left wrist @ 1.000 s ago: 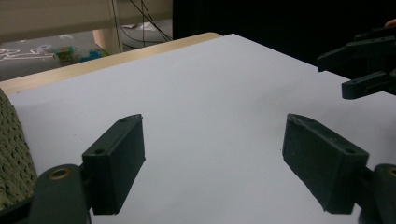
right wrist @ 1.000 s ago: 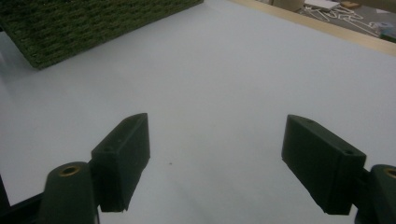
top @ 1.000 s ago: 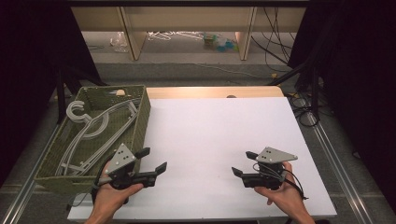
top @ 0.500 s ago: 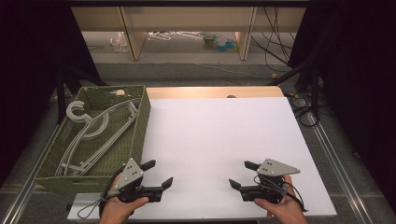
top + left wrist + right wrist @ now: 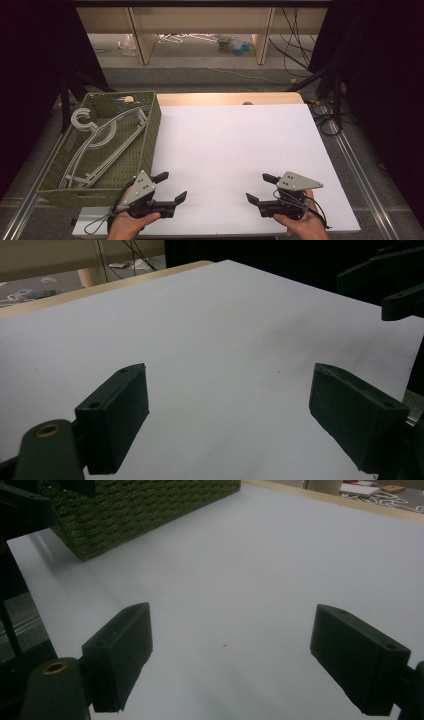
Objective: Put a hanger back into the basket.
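My left gripper rests low over the white table top near its front left, just right of the green woven basket. It points right, toward the other hand. Its jaws have just been opening and stand wide apart, with bare white surface between them. My right gripper sits near the front right and points left. Its jaws have also just been opening and stand open with nothing between them. Several white clothes hangers lie in the basket.
The basket's woven wall stands at the far left in the right gripper view. A wooden strip runs along the table's back edge. Beyond it are shelf legs and clutter on the floor. Cables hang at the right.
My left gripper has sunk and come back toward the table's front edge. Both grippers' jaws stand slightly wider. The right hand has barely shifted.
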{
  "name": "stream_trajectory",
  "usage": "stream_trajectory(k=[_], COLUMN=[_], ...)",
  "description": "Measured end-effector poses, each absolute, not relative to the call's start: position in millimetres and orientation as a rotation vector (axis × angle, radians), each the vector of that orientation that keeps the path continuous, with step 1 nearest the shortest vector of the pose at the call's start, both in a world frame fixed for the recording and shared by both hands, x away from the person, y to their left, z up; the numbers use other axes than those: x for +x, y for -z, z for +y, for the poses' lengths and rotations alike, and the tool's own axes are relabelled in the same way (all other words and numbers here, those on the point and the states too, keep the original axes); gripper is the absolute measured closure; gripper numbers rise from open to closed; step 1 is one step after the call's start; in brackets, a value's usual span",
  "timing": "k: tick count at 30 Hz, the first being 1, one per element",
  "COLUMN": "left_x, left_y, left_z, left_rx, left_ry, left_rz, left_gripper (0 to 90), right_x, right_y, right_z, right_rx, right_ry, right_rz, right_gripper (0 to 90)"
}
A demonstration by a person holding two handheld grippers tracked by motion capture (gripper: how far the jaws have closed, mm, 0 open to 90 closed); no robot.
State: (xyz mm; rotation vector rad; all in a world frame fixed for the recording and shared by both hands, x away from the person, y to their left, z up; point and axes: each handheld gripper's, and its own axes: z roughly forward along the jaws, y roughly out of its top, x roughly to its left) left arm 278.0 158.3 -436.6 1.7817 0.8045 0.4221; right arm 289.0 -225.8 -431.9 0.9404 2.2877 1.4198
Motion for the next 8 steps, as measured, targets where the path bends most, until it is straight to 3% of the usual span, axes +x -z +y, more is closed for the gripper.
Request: stream_trajectory(k=[8], left_x=[278.1], left_y=[437.4], left_z=[156.9], left_rx=[1.781], left_ry=[-0.429], left_rz=[0.797], left_gripper=[16.0], right_x=[288.7], right_y=[431.7], right_z=[-225.9], right_rx=[0.933], right_ry=[-1.405], right_rz=[2.304], right_gripper=[18.2])
